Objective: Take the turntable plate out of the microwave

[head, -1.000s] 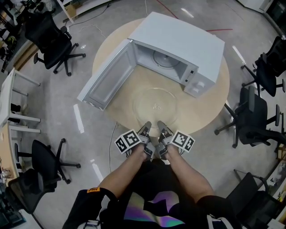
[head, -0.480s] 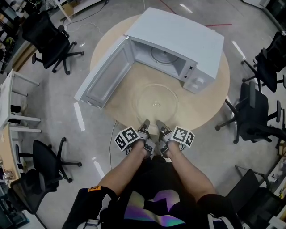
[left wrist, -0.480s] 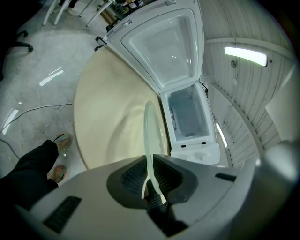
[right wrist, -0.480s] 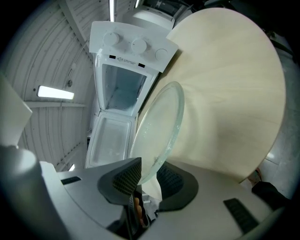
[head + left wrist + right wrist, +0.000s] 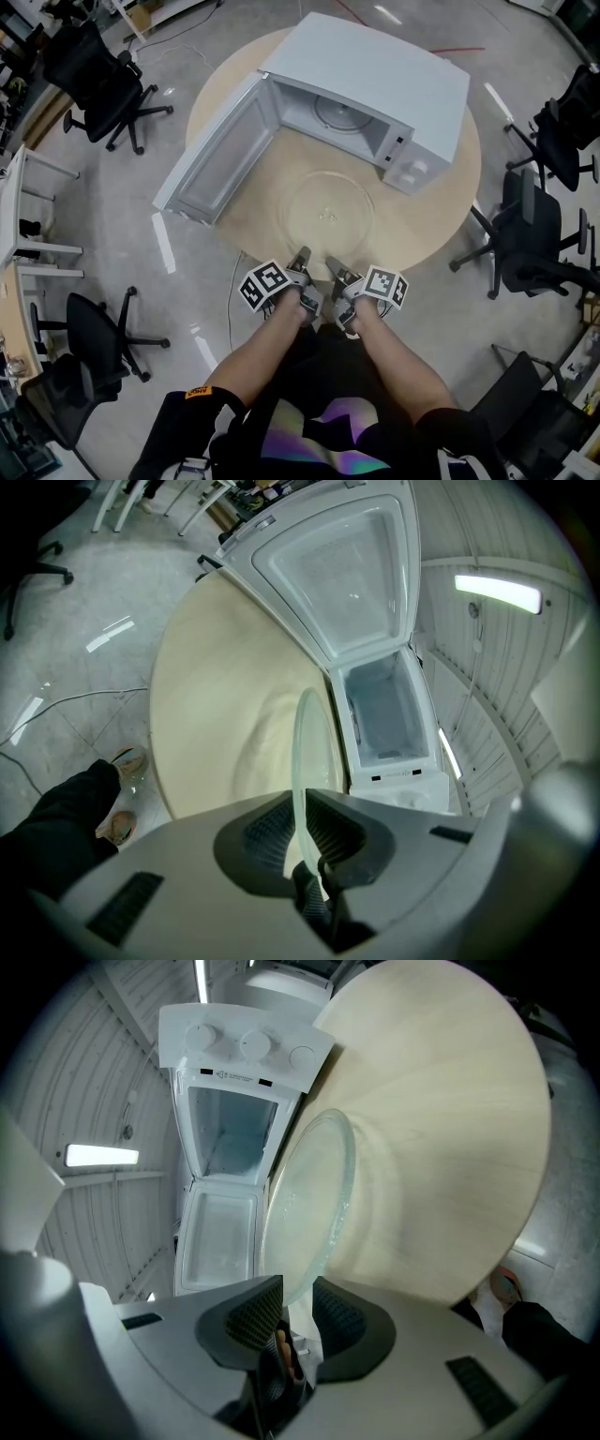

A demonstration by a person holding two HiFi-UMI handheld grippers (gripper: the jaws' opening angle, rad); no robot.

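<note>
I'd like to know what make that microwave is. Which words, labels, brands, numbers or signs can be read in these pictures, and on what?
Nothing here can be read as text.
Control panel of the microwave: small dark print under the knobs, too blurred to read.
Sleeve label: yellow, too small to read.
Marker cubes: black-and-white square patterns, no words.
</note>
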